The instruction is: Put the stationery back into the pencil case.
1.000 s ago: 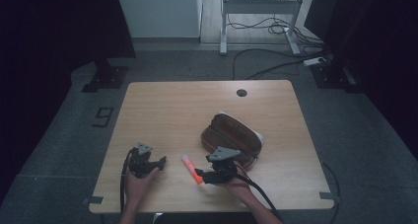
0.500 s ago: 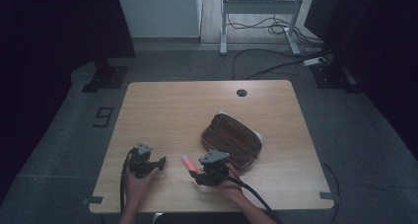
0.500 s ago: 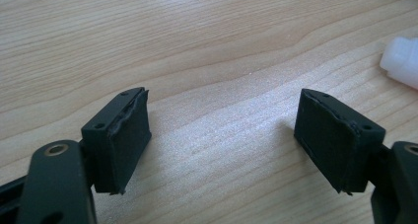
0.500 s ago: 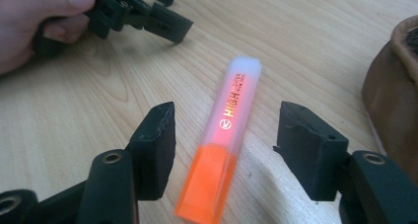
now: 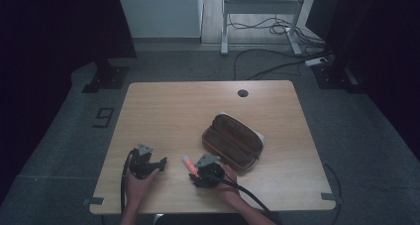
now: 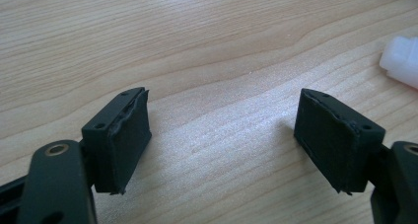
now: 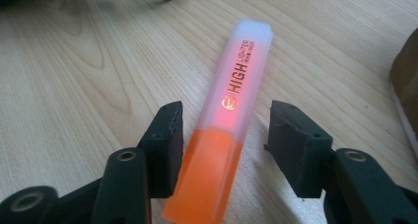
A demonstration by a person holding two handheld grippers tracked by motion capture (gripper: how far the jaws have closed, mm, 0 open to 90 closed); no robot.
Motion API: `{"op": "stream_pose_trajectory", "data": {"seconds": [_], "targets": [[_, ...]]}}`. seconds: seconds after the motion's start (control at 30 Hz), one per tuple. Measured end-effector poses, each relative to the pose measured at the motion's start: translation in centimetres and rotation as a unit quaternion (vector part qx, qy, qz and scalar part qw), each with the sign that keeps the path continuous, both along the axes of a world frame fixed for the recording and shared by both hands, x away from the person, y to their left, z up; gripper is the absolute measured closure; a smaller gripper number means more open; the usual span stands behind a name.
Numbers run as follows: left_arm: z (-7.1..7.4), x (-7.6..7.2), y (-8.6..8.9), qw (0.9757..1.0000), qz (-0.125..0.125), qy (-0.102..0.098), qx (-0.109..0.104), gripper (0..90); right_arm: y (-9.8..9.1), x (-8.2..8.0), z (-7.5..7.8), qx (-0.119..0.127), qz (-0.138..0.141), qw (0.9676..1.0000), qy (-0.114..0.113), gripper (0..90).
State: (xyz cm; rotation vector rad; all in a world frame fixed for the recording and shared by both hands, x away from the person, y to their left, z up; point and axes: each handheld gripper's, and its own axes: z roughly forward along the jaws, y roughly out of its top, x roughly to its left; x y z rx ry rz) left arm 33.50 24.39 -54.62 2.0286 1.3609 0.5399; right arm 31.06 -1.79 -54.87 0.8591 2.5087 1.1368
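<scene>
An orange highlighter [image 7: 226,115] with a translucent white cap lies flat on the wooden table [image 5: 173,111], near the front edge [image 5: 189,165]. My right gripper [image 7: 225,110] straddles it low over the table [image 5: 205,171]. Its jaws have just been closing with the highlighter between them. One pad [image 7: 167,135] is beside the orange body and a gap remains at the other pad [image 7: 291,145]. My left gripper [image 5: 156,160] rests at the front left, open over bare wood [image 6: 222,110]. The highlighter's white cap [image 6: 401,61] shows at the right edge of the left gripper view.
A brown pencil case [image 5: 233,140] lies open just right of the right gripper; its edge [image 7: 406,76] shows in the right gripper view. A round cable hole [image 5: 242,93] sits near the table's far edge. Cables trail from both grippers over the front edge.
My right gripper has moved left and down onto the highlighter, and its jaws have narrowed around it. The left gripper and the pencil case have stayed put.
</scene>
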Motion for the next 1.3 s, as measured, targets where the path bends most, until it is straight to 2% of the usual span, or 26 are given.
{"op": "stream_pose_trajectory", "data": {"seconds": [0.2, 0.3, 0.6, 0.73, 1.3], "targets": [[0.0, 0.0, 0.0, 1.0, 0.001, -0.001, 0.0, 21.4, -0.2, 0.1, 0.1, -0.005, -0.002, 1.0, -0.004, 61.1], [0.0, 0.0, 0.0, 1.0, 0.001, -0.001, 0.0, 21.4, -0.3, 0.2, 0.2, -0.012, -0.008, 0.9999, -0.007, 65.0], [0.0, 0.0, 0.0, 1.0, 0.001, -0.001, -0.001, 21.4, -0.7, 0.5, 0.3, -0.008, -0.006, 1.0, 0.001, 65.6], [0.0, 0.0, 0.0, 1.0, 0.001, -0.001, -0.001, 21.4, -0.9, 0.6, 0.3, 0.001, -0.004, 0.9999, 0.01, 65.7], [0.0, 0.0, 0.0, 1.0, 0.001, -0.001, -0.001, 21.4, -1.8, 0.8, 1.2, 0.042, -0.002, 0.999, 0.017, 65.7]]}}
